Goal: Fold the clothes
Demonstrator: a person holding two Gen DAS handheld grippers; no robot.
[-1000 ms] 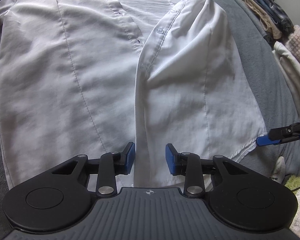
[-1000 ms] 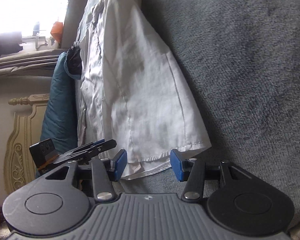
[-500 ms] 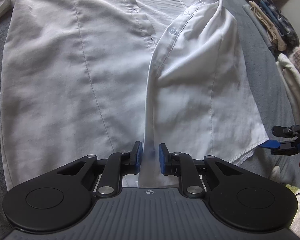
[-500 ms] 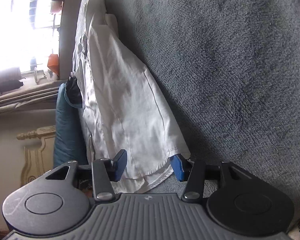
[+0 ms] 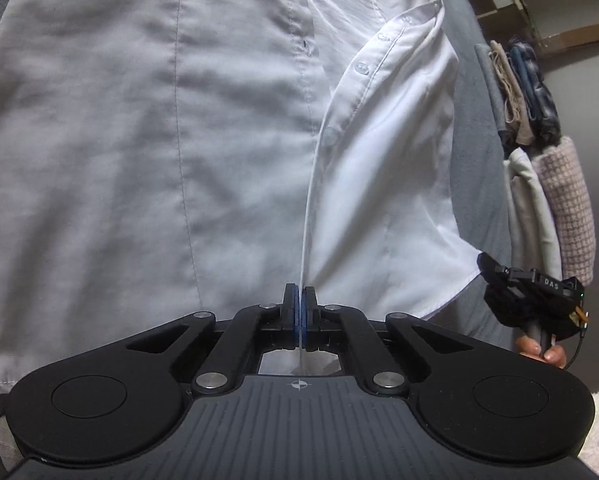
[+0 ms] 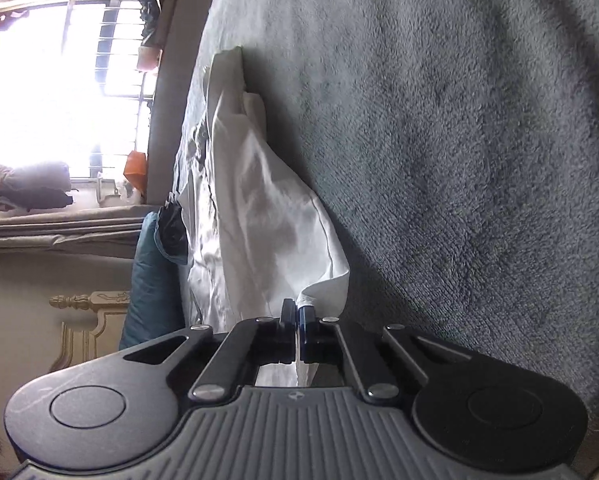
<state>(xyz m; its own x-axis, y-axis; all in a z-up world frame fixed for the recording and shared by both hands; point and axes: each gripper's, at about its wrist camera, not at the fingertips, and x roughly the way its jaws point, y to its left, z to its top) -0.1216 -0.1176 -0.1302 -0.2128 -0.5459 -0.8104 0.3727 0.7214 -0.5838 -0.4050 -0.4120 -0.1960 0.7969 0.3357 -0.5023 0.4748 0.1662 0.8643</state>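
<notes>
The left gripper (image 5: 300, 300) is pressed together on the buttoned front edge of a white shirt (image 5: 139, 128), low down near the hem, the thin fabric being seen as a line between the blue pads. Its jaws have just been closing on that edge. The right gripper (image 6: 298, 316) is likewise pinched on the shirt (image 6: 267, 224), at the hem corner of the same front panel, its jaws also having just closed on the cloth. The shirt is laid open, face up, on a bed covered by a grey blanket (image 6: 459, 140), with the right-hand panel partly lifted and creased between the two grips. Two points on one panel appear to have been taken so that it can be carried across flat and kept taut, the likely first move of the fold. A stack of folded clothes (image 5: 539, 128) is seen at the bed's far edge, well apart from the shirt. In the left wrist view, the right gripper (image 5: 527, 284) is shown at the panel's outer corner, with the person's fingertips (image 5: 539, 350) below it.
</notes>
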